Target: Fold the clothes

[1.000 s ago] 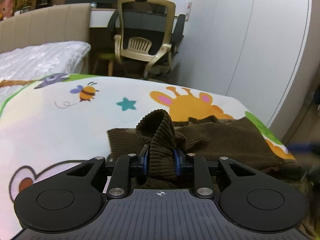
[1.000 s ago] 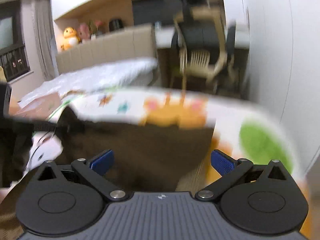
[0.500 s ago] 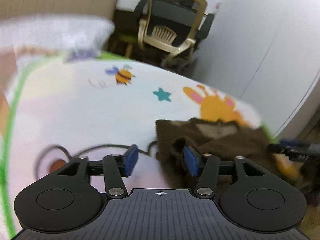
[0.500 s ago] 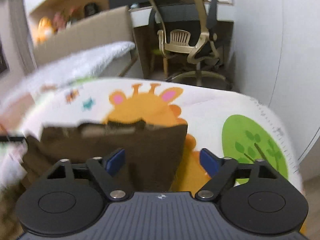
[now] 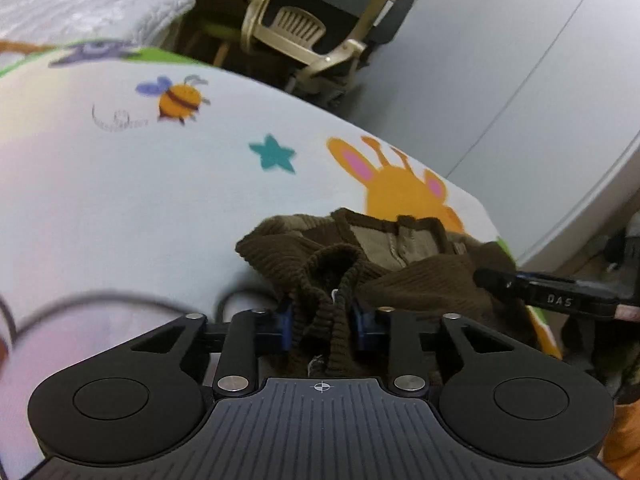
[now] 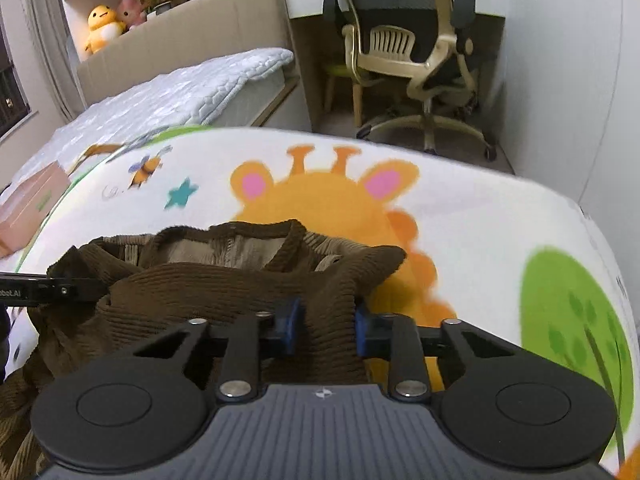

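Left gripper (image 5: 322, 322): jaws closing, blue pads (image 5: 285, 328) already pressed on a bunched fold of brown corduroy garment (image 5: 424, 276). Right gripper (image 6: 325, 326): jaws closing too, pads squeezing a ridge of the same cloth near its right edge. Garment lying rumpled on a cartoon-print mat (image 6: 460, 216), over the lower part of an orange giraffe face, pale lining showing at the collar. Writing: mirrored letters reading roughly "DAS" on the other gripper's finger, seen from the left wrist; "bot.AI", cut off at the frame edge, on the finger seen from the right wrist. Beyond the mat: office chair (image 6: 404, 52), bed (image 6: 168, 100), pink box (image 6: 28, 208) with an unreadable green label.
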`<state>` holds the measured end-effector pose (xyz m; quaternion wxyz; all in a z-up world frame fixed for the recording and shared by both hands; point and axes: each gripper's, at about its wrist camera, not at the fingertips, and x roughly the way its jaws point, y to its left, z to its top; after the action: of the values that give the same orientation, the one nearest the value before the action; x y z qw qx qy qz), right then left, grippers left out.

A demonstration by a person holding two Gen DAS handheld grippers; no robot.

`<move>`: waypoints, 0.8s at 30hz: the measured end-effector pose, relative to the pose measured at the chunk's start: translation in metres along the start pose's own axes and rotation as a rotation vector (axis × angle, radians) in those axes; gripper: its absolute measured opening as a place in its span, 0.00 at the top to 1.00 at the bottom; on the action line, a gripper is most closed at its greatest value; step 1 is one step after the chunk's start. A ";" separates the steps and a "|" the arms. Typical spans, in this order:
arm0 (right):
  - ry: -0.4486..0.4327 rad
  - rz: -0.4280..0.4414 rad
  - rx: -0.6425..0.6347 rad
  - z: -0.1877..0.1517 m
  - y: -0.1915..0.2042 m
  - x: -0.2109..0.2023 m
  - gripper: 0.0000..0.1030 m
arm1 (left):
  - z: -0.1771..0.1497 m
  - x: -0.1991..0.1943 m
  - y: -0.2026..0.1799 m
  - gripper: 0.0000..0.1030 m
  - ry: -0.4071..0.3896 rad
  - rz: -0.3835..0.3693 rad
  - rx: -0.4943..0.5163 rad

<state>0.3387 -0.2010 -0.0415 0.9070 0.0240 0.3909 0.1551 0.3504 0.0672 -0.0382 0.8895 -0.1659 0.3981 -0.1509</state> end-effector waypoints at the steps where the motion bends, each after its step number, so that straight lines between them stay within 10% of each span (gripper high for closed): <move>1: -0.011 -0.005 0.005 0.009 -0.001 0.007 0.78 | 0.009 0.005 0.003 0.75 -0.013 0.018 -0.003; 7: -0.077 -0.056 0.055 0.028 -0.019 0.017 0.71 | 0.055 0.023 0.013 0.69 -0.092 0.110 0.013; 9: -0.098 -0.081 0.058 0.026 -0.025 0.007 0.55 | 0.055 0.018 0.012 0.58 -0.098 0.114 0.026; 12: -0.145 -0.132 -0.010 0.001 -0.034 -0.040 0.36 | 0.036 -0.010 0.005 0.45 -0.116 0.134 0.099; 24: -0.127 -0.174 -0.311 -0.169 0.018 -0.187 0.19 | -0.104 -0.133 -0.060 0.09 -0.112 0.046 0.384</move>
<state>0.0924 -0.2526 -0.0245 0.9326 -0.1405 0.3047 0.1329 0.1788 0.0481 0.0089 0.9288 0.0080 0.3154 -0.1942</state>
